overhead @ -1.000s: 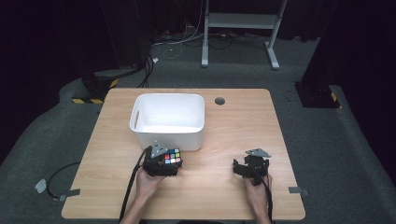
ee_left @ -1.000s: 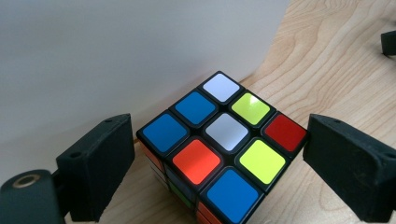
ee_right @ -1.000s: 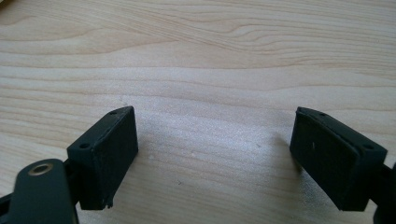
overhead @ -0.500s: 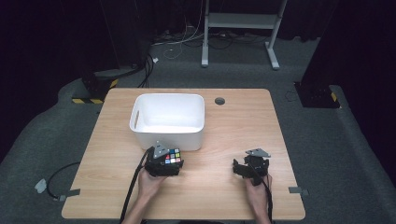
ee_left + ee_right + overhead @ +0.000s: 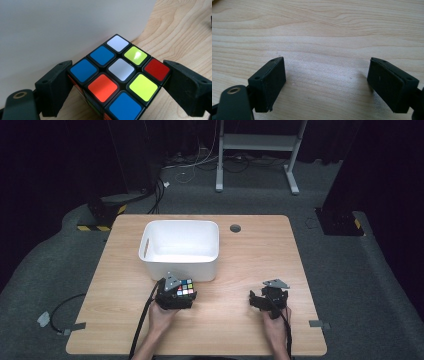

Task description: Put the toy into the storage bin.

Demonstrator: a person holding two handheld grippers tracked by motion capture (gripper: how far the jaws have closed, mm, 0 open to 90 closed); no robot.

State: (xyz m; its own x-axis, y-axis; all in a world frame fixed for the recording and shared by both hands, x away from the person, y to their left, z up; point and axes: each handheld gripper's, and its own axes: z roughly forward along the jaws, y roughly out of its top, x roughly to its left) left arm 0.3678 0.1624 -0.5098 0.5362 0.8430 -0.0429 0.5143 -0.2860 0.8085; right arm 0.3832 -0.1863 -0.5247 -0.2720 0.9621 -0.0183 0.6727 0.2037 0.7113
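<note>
Eyes on the Rubik's cube: it sits squarely between the jaws of the left claw, scrambled, with blue, white, yellow-green, red and orange stickers on the face turned up to the camera. The jaws press on two opposite sides, one at the blue corner, one at the red, so the cube is pinched across its width, a sensible hold for a smooth-sided block that would slip from a corner grip. I cannot tell for certain whether it is lifted off the wood or resting on it; the left gripper view suggests it rides a little above the grain.

Pull back to the high view and the cube is near the front of the worktop, just in front of the near wall of the white plastic bin. In the left gripper view that wall rises right behind the cube, very close. My read: the cube is held low and close to the bin because the bin is where it is headed, and the next move would call for a lift high enough to clear the rim.

Over on the other side, the right claw is well apart from the cube, with the person's hand behind it. Its jaws stand spread wide with bare wood grain between them, nothing held. It looks parked out of the way, leaving this job to one hand.
</note>
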